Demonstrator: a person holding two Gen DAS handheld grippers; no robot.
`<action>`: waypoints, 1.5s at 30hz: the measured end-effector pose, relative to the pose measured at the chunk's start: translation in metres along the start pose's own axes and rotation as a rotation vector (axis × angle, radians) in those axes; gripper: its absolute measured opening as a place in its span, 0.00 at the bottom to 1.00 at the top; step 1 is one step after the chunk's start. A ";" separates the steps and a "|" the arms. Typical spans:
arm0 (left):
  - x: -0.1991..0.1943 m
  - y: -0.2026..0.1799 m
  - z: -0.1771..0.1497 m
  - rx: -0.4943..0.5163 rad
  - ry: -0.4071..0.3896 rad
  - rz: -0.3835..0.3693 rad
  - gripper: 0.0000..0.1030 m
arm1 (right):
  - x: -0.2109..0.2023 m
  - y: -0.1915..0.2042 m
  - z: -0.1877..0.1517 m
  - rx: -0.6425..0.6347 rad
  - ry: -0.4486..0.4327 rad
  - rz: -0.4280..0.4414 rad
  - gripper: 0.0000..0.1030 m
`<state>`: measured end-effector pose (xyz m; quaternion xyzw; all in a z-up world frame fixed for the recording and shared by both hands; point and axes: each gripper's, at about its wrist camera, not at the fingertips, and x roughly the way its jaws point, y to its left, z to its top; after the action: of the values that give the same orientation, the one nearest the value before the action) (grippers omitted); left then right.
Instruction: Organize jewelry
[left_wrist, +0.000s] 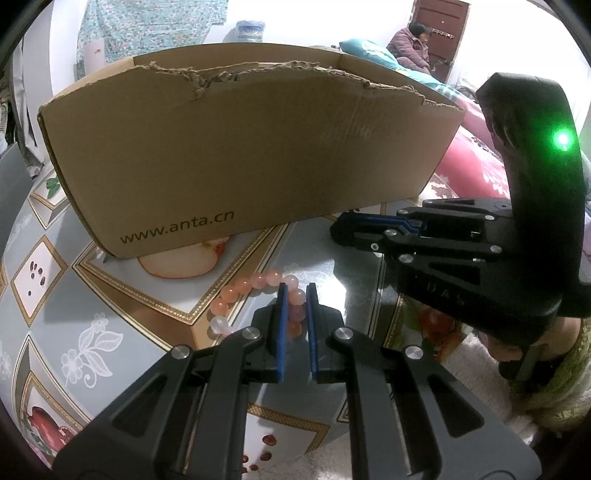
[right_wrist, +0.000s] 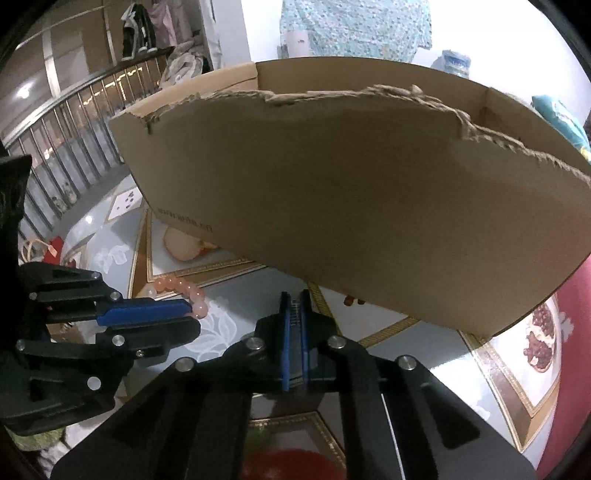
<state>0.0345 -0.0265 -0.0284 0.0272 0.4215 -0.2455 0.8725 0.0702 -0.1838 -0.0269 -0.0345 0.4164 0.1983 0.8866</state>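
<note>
Your left hand-held gripper (left_wrist: 295, 295) pinches the pink bead bracelet (left_wrist: 255, 282) on the table (left_wrist: 92, 332), box (left_wrist: 240, 147) at 12 o'clock. Beads could roll free (thin bite). Right hand-held gripper (right_wrist: 294, 299) is closed, empty.

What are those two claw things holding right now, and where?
The left gripper pinches the pink bead bracelet across one side of its loop. The right gripper is closed on nothing.
</note>
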 end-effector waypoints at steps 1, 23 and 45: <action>0.000 0.000 0.000 0.000 0.000 0.000 0.09 | -0.001 -0.002 0.000 0.009 0.000 0.006 0.05; 0.000 0.000 -0.001 -0.003 -0.006 -0.001 0.09 | -0.014 -0.014 -0.002 0.073 0.013 0.039 0.02; 0.002 0.000 0.000 -0.003 -0.002 0.005 0.09 | -0.017 -0.027 -0.011 0.155 0.028 0.076 0.05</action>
<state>0.0355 -0.0270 -0.0296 0.0267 0.4209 -0.2425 0.8737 0.0626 -0.2167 -0.0246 0.0471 0.4439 0.1986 0.8725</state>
